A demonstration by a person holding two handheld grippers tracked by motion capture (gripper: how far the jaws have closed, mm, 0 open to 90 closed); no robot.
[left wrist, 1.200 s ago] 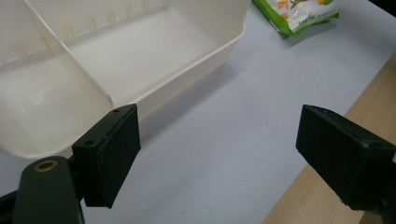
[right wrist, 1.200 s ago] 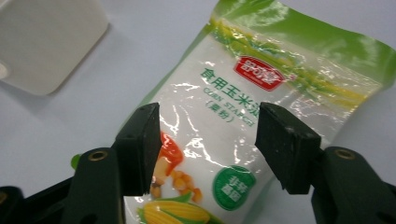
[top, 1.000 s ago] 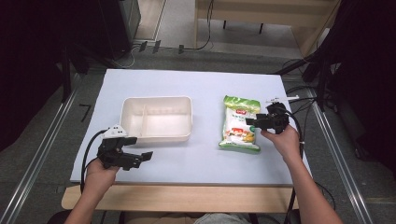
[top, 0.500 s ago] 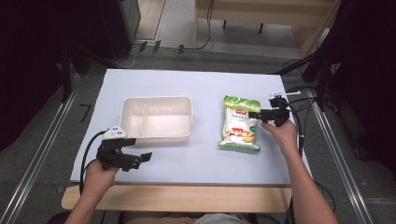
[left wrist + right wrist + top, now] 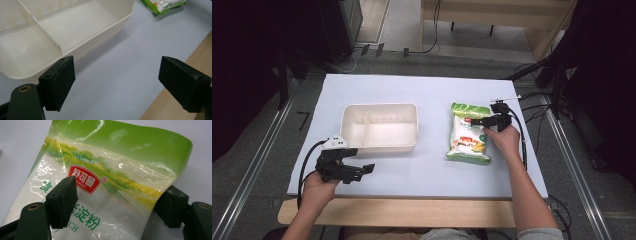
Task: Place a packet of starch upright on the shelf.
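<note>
While my right claw (image 5: 115, 202) had just been spreading, its jaws straddled the green starch bag (image 5: 469, 131) lying right of centre on the counter (image 5: 432, 90); I judged a low, centred pinch best. My left claw (image 5: 125, 82) waited spread beside the tray (image 5: 379, 127).

A pale blue table (image 5: 432, 170) is seen, on which a cream divided tray (image 5: 380, 127) and a green starch bag (image 5: 469, 133) are laid apart.

On the table (image 5: 427, 170) the tray (image 5: 380, 126) lay left of the bag (image 5: 468, 133). The left gripper (image 5: 359, 171) sat before the tray's near left corner; the right gripper (image 5: 476, 121) straddled the bag's right edge.
</note>
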